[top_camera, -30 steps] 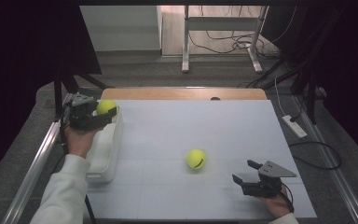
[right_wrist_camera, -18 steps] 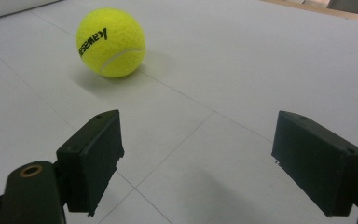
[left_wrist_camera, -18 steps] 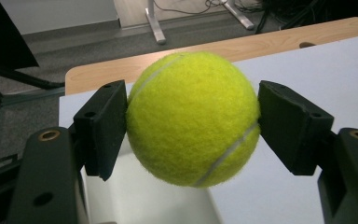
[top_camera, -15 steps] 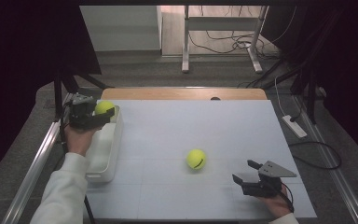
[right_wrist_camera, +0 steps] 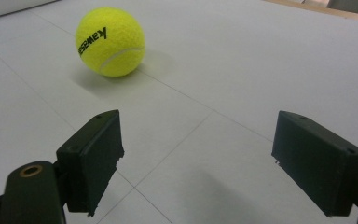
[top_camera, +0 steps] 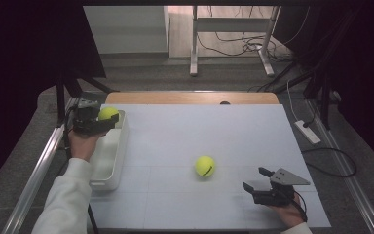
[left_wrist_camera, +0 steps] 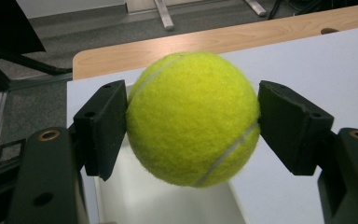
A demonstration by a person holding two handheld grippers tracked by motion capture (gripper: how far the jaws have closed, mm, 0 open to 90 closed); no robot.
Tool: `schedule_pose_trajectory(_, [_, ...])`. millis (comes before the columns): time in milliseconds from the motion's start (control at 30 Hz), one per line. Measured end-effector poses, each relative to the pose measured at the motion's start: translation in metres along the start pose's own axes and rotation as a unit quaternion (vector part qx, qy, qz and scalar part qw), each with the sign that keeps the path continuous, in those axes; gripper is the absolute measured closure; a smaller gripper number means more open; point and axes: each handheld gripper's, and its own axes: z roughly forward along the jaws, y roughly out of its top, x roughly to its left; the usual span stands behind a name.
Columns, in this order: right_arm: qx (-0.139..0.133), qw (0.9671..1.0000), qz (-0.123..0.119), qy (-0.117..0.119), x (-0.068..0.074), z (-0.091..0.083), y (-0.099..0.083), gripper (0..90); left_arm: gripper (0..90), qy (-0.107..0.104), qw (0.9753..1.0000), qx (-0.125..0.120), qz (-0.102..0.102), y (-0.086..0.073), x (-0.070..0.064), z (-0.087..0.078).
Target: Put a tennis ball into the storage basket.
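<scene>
While clamped between the left gripper (left_wrist_camera: 193,123) jaws, one tennis ball (left_wrist_camera: 193,119) hangs over white bin (top_camera: 108,158); right gripper (right_wrist_camera: 198,163) wide open, empty, near second ball (right_wrist_camera: 110,41).

Left gripper (top_camera: 108,122): black body, two black block-shaped pads (left_wrist_camera: 103,126), each showing a small recessed screw hole. Brass-coloured ringed holes are sitting in the black arms behind the pads. A grey part is showing on top of the body in the high view. The left forearm is wearing a white long sleeve (top_camera: 65,200).

Right gripper (top_camera: 254,181): black body, matching black wedge-like pads (right_wrist_camera: 93,156) with small holes and one brass ring at the arm. A grey three-cornered plate (top_camera: 288,177) is riding on top; a black cable (top_camera: 299,205) is looping at the wrist. A white cuff is just showing at the right wrist.
</scene>
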Motion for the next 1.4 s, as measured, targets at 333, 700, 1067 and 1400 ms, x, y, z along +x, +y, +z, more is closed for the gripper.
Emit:
schedule_pose_trajectory(333, [-0.001, 1.0, 0.0, 0.0, 0.0, -0.001, -0.001, 15.6, 28.1, 0.005, 0.9999, 0.016, 0.0, 0.0, 0.002, 0.011])
schedule_pose_trajectory(700, [-0.002, 1.0, -0.001, 0.0, 0.0, -0.001, -0.001, 15.6, 28.0, 0.016, 0.9991, 0.039, 0.001, -0.003, 0.007, 0.023])
schedule_pose_trajectory(1067, [-0.002, 1.0, -0.001, 0.0, 0.0, -0.001, -0.001, 15.6, 28.0, 0.019, 0.9973, 0.071, -0.003, -0.006, 0.012, 0.035])
schedule_pose_trajectory(1400, [0.0, 1.0, -0.003, 0.0, 0.0, -0.001, -0.001, 15.6, 28.0, 0.027, 0.9971, 0.072, 0.001, -0.007, 0.012, 0.034])
